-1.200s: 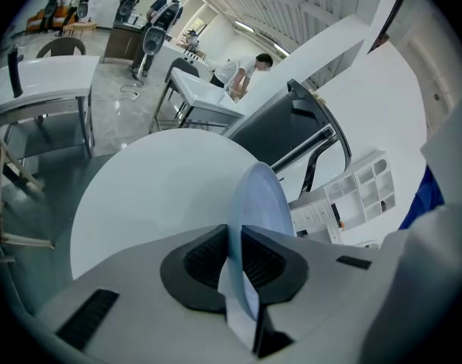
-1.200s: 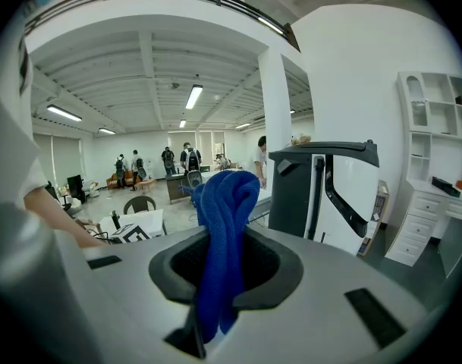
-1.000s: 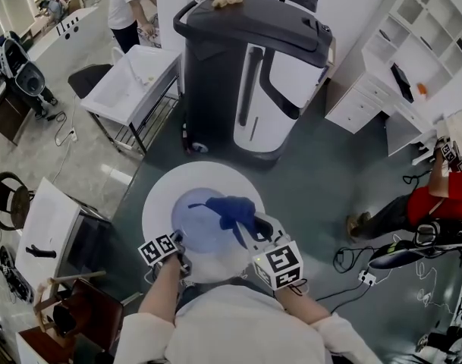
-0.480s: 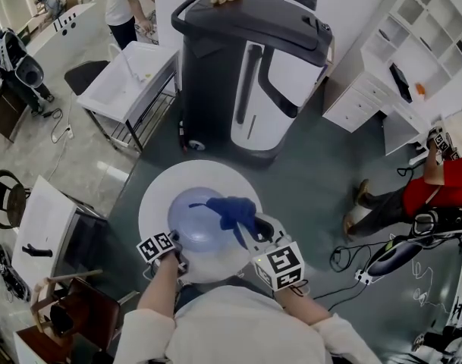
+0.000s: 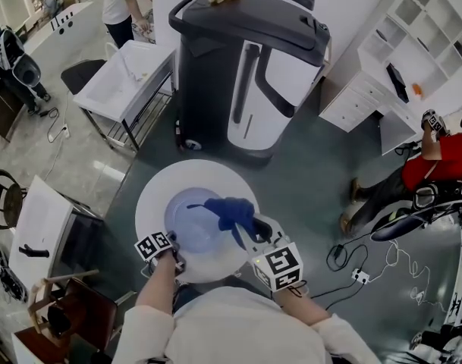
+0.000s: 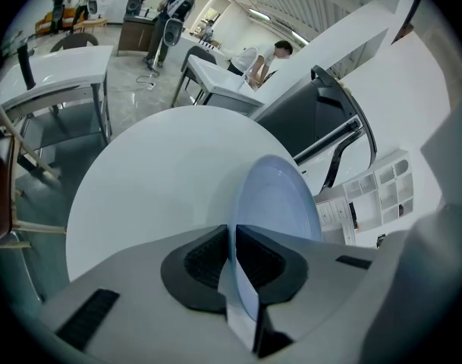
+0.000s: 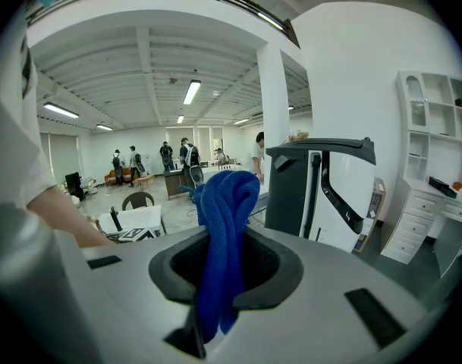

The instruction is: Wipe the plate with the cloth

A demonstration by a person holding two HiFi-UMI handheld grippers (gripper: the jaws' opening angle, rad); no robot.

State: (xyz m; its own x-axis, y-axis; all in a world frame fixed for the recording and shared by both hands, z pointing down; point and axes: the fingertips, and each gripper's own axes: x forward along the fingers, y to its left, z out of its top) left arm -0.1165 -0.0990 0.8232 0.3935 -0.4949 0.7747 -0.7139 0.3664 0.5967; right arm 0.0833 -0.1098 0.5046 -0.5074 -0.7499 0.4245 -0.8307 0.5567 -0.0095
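A pale blue plate (image 5: 191,222) is over the round white table (image 5: 151,196). My left gripper (image 5: 175,243) is shut on its near rim. In the left gripper view the plate (image 6: 280,199) stands edge-on, its rim pinched between the jaws of the left gripper (image 6: 234,262), above the table (image 6: 151,177). A blue cloth (image 5: 231,211) hangs over the plate's right side, and my right gripper (image 5: 252,233) is shut on it. In the right gripper view the cloth (image 7: 223,218) rises bunched from the closed jaws of the right gripper (image 7: 215,279).
A tall dark grey and white machine (image 5: 253,67) stands just behind the table. A white trolley table (image 5: 128,74) is at the back left, a white desk (image 5: 45,230) and a wooden chair (image 5: 64,302) at the left. White shelves (image 5: 420,44), a person in red (image 5: 443,165) and floor cables (image 5: 352,271) are at the right.
My left gripper has come down a little toward the table with the plate's rim in it. The right gripper and the cloth have stayed put. The person in red has shifted.
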